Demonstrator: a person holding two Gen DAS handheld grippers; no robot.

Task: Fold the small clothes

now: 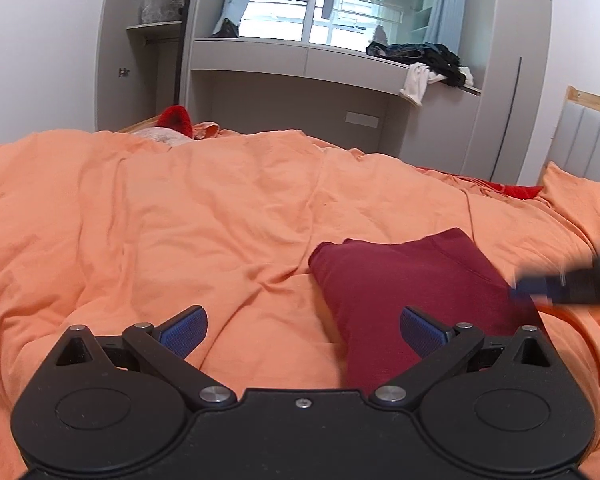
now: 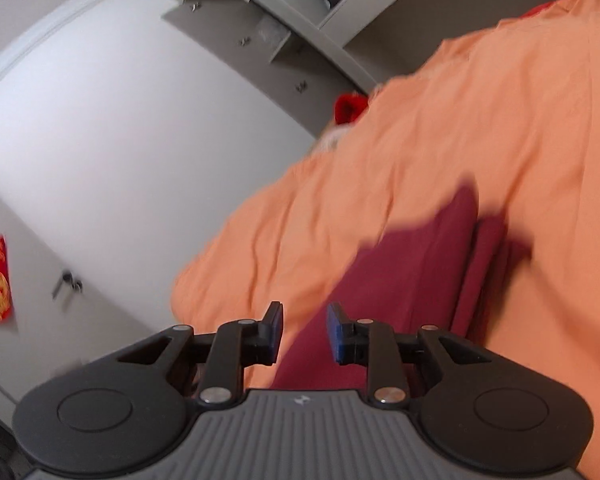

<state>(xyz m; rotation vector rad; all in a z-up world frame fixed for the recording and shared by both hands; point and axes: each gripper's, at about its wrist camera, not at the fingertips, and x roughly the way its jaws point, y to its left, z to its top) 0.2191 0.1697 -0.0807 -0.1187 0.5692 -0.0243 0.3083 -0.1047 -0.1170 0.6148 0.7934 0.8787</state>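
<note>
Lying folded before both empty tongs (image 1: 303, 331) (image 2: 305, 332), maroon garment (image 1: 416, 280) (image 2: 412, 276), orange bedding (image 1: 180, 216)

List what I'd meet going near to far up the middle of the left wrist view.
Open left gripper → dark red folded garment → rumpled orange duvet → grey built-in desk ledge → bright window.
</note>
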